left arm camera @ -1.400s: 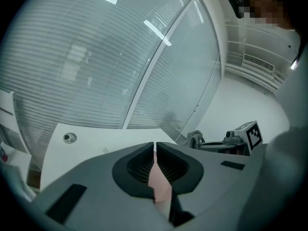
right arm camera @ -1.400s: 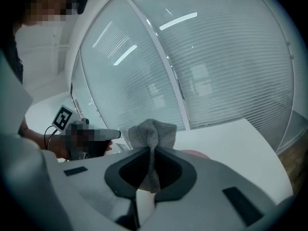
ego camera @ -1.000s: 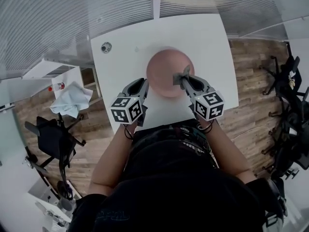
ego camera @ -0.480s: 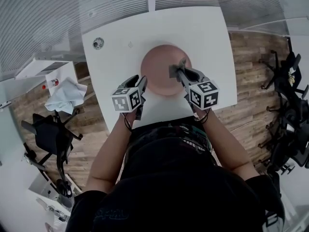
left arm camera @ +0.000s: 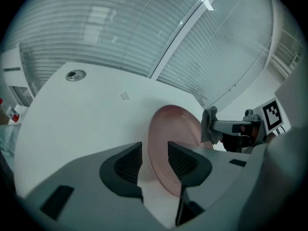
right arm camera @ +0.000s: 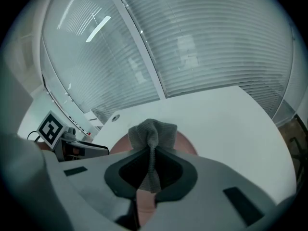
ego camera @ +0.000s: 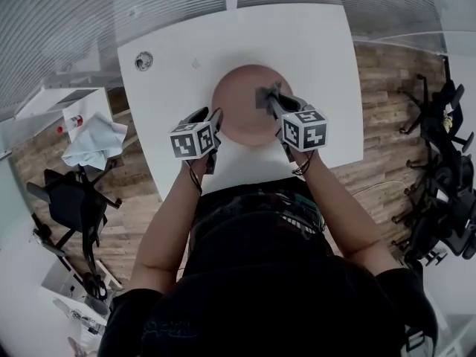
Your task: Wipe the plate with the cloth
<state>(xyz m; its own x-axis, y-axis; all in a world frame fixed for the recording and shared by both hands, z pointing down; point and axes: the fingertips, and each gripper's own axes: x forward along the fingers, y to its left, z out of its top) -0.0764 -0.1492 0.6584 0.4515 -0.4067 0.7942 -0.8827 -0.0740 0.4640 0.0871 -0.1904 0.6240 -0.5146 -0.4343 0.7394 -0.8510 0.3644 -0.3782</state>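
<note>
While the person leans over the white table (ego camera: 297, 50), both grippers are angled down at the pink plate (ego camera: 242, 117) in front of them. The left gripper (ego camera: 210, 115) is at the plate's left edge. Its jaws have just been opening and now stand wide apart. In the left gripper view the near rim of the plate (left arm camera: 173, 129) runs up through the gap, and neither pad presses on it, so that one is released.

Over on the other side, the right gripper (ego camera: 269, 100) is clenched on the grey cloth (ego camera: 264, 97). In the right gripper view the knitted cloth (right arm camera: 151, 131) is pinched between the jaws, with a bunched tuft sticking out past the tips. The plate (right arm camera: 187, 146) lies just beyond and beneath that tuft. Whether the cloth touches the plate I can't tell. From the left gripper's side, the cloth (left arm camera: 208, 126) hangs over the plate's far right rim.

A small round metal fitting (ego camera: 143, 60) is set in the table, well ahead of the left gripper and off to its left.
</note>
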